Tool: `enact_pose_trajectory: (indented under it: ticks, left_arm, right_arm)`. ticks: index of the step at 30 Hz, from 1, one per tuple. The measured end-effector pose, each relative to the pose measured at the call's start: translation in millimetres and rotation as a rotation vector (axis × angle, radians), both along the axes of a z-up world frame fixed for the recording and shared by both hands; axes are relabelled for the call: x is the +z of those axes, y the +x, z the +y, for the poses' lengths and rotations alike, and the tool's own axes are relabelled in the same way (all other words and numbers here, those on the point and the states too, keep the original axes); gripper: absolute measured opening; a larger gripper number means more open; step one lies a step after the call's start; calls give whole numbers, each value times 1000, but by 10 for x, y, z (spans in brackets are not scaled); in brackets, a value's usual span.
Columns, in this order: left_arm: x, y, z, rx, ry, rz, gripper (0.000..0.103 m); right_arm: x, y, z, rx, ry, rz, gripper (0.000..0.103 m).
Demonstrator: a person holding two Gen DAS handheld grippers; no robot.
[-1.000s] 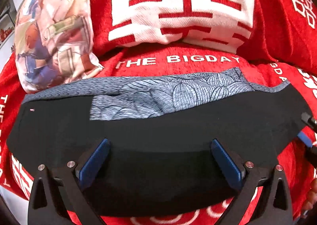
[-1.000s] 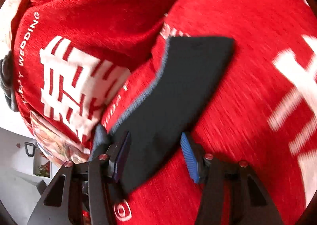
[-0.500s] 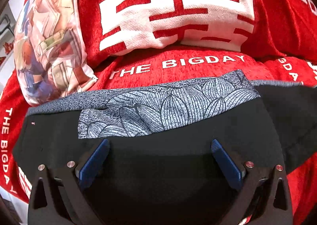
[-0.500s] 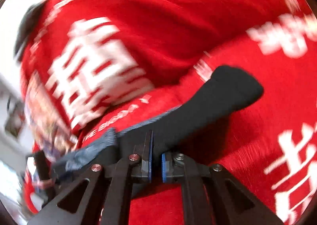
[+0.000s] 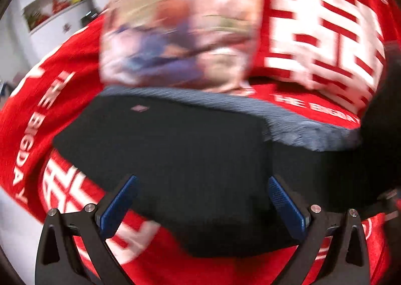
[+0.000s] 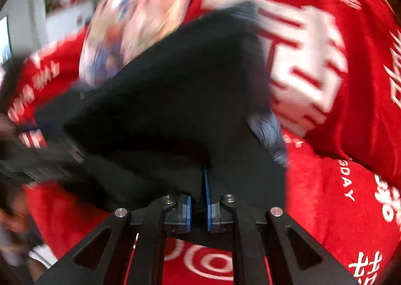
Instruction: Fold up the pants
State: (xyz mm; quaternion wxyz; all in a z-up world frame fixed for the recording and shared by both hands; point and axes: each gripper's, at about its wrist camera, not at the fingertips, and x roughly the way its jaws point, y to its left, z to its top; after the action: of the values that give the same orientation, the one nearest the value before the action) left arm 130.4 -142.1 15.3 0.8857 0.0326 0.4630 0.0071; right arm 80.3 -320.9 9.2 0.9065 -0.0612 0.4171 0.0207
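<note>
Left wrist view, blurred: black pants (image 5: 175, 159) lie on a red bedspread (image 5: 30, 114) in front of a printed pillow (image 5: 180, 26), one layer seemingly already doubled over, grey waistband (image 5: 288, 119) along the far edge. The left gripper (image 5: 203, 206) hovers above them, fingers spread wide, holding nothing.

Right wrist view, blurred: the right gripper (image 6: 198, 199) has its blue pads nearly together, pinching black pant fabric (image 6: 175, 89) that rises in a lifted flap, the jaws easing slightly apart. The fold looks mid-way: this flap remains to be laid down and smoothed.
</note>
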Motion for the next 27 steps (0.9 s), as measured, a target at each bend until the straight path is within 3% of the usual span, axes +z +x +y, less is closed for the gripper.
enact_pose_trajectory:
  ticks: [3, 5, 9, 11, 14, 17, 21, 24, 27]
  left_arm:
    - [-53, -11, 326, 38, 12, 7, 103]
    - [-98, 6, 479, 55, 24, 15, 103]
    - [-179, 36, 594, 64, 14, 35, 103]
    - [-167, 24, 564, 39, -16, 42, 103]
    - [-69, 2, 408, -36, -51, 31, 103]
    - [52, 48, 126, -133, -75, 19, 103]
    - [171, 210, -371, -233, -75, 28, 103]
    - [196, 371, -802, -284, -62, 40, 103]
    - [98, 500, -1204, -341, -54, 68, 103]
  right_arm:
    - [-320, 90, 394, 12, -164, 91, 24]
    - [-335, 6, 576, 13, -258, 75, 25]
    - [-151, -266, 892, 138, -295, 13, 32]
    - [-44, -390, 891, 193, -185, 8, 32]
    - [179, -415, 544, 117, -27, -18, 32]
    - [321, -340, -197, -55, 228, -16, 32]
    - [142, -128, -1277, -301, 556, 41, 21]
    - [-31, 46, -1702, -386, 696, 60, 21]
    - [-169, 298, -1738, -355, 688, 84, 21]
